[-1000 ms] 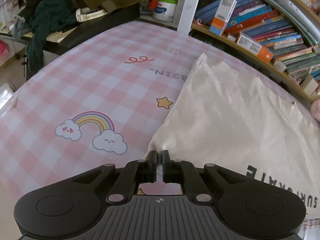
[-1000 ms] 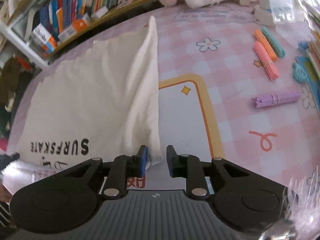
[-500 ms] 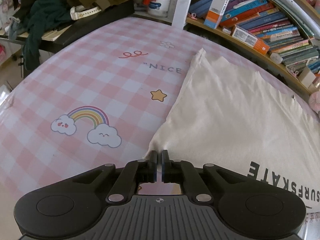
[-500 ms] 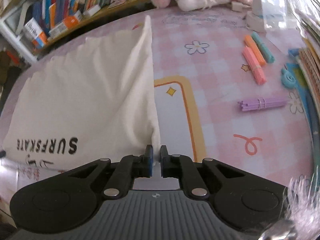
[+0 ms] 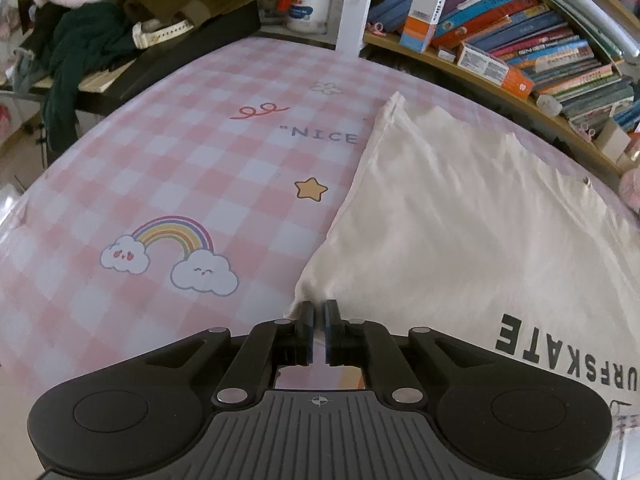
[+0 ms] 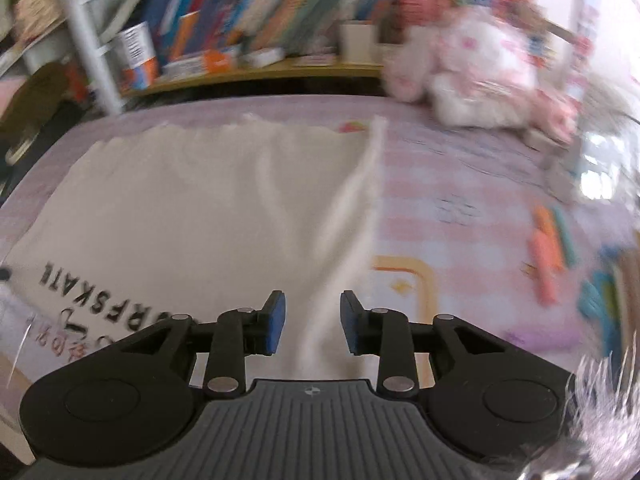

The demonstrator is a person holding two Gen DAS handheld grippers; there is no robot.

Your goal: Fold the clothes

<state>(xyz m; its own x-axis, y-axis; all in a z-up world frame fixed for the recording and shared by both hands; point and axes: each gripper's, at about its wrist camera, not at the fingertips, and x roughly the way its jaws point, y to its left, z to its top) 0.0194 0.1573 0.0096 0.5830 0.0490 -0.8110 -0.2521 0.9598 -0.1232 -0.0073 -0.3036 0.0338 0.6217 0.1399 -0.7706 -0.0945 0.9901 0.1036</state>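
Left jaws pinched tight on near-left corner of cream cotton T-shirt with black block lettering (image 5: 460, 220); cloth bunches right at tips of left gripper (image 5: 319, 312). Right jaws part-open and opening, blue pads (image 6: 276, 320) clear of fabric; right edge of same shirt (image 6: 200, 208) lies between and under them, not gripped by right gripper (image 6: 312, 304).

Shirt spread flat on pink-and-white checked tablecloth with rainbow print (image 5: 180, 160), running forward and away from both jaws toward bookshelf of stacked books (image 5: 520, 40). Long axis roughly along pointing line; lettered end nearest. Left holds one near corner, right hovers over opposite near edge, so right likely needs a re-grip before any fold.

Right view motion-blurred: edge contact, coloured sticks and plush toys hard to resolve. Far hem uneven, sleeves not visible. Shirt's lettered edge cut off by gripper bodies in both views.
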